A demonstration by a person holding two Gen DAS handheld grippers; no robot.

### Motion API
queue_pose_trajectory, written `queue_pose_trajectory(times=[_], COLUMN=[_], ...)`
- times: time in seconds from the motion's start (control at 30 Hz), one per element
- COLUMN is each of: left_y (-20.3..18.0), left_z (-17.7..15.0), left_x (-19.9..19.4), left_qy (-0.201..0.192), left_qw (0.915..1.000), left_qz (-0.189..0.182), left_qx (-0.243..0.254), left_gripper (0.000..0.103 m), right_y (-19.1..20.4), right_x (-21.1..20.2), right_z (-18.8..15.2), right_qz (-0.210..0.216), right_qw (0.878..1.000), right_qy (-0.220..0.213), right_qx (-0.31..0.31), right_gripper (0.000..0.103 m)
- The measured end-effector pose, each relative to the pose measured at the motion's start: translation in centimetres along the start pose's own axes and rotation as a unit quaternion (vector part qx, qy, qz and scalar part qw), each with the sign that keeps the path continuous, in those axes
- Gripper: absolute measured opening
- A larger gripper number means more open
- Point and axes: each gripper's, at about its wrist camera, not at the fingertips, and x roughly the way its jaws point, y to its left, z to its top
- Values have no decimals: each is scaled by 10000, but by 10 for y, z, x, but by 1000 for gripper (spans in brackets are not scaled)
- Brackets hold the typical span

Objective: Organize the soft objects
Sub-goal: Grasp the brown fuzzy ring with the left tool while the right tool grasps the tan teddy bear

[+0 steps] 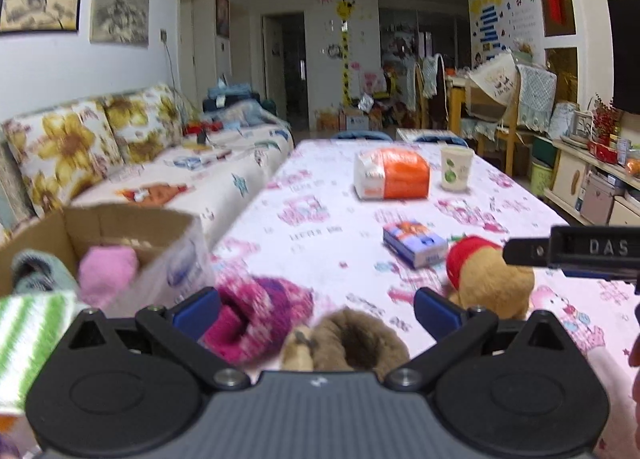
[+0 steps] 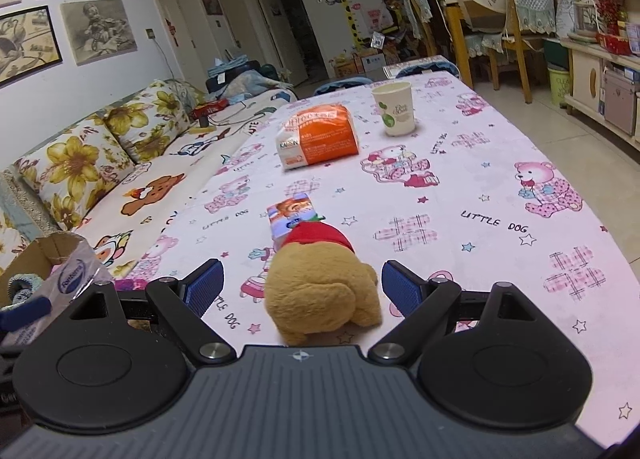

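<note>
A: Left gripper (image 1: 316,305)?
B: Jaws spread wide, holding nothing. Pink-purple knit piece (image 1: 260,313) and a brown furry slipper (image 1: 352,341) lie on the tablecloth (image 1: 328,259) between the blue pads. Blurry frame.

A: Box?
B: Cardboard box (image 1: 120,227) at the table's left edge, near the sofa (image 1: 168,179). Light pink soft item (image 1: 106,275) and a grey-green one (image 1: 38,271) inside. Green-white striped cloth (image 1: 32,335) just in front of it.

A: Right gripper (image 2: 302,287)?
B: Also spread, gripping nothing. Plush bear (image 2: 324,291) in a red shirt lies on the cloth between the pads; can't tell if they touch it. In the left view the same bear (image 1: 490,279) sits to the right, under the other gripper's black finger.

A: Other stuff?
B: Small tissue pack (image 2: 294,219) right behind the bear, orange tissue pack (image 2: 320,137) farther back, paper cup (image 2: 394,109) beside that.
</note>
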Motion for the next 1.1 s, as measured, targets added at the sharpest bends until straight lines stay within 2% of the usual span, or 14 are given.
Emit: queue_pose_trajectory(times=[0.5, 0.93, 1.03, 1.1], left_y=[-4, 0, 0, 1], left_z=[-16, -23, -23, -23], left_x=[28, 49, 53, 57], left_qy=[665, 1165, 1240, 1297], left_qw=[9975, 9908, 9894, 9880], left_qz=[-83, -122, -134, -178], left_qx=[-235, -674, -748, -820], left_gripper=[102, 102, 99, 91], right_y=[2, 1, 1, -1], right_x=[30, 36, 40, 43], right_z=[-2, -6, -6, -7], right_qz=[58, -43, -70, -87], right_qw=[9993, 9983, 9978, 9973], right_qy=[369, 531, 613, 698], right_qx=[-101, -220, -241, -197], right_gripper=[103, 103, 103, 103])
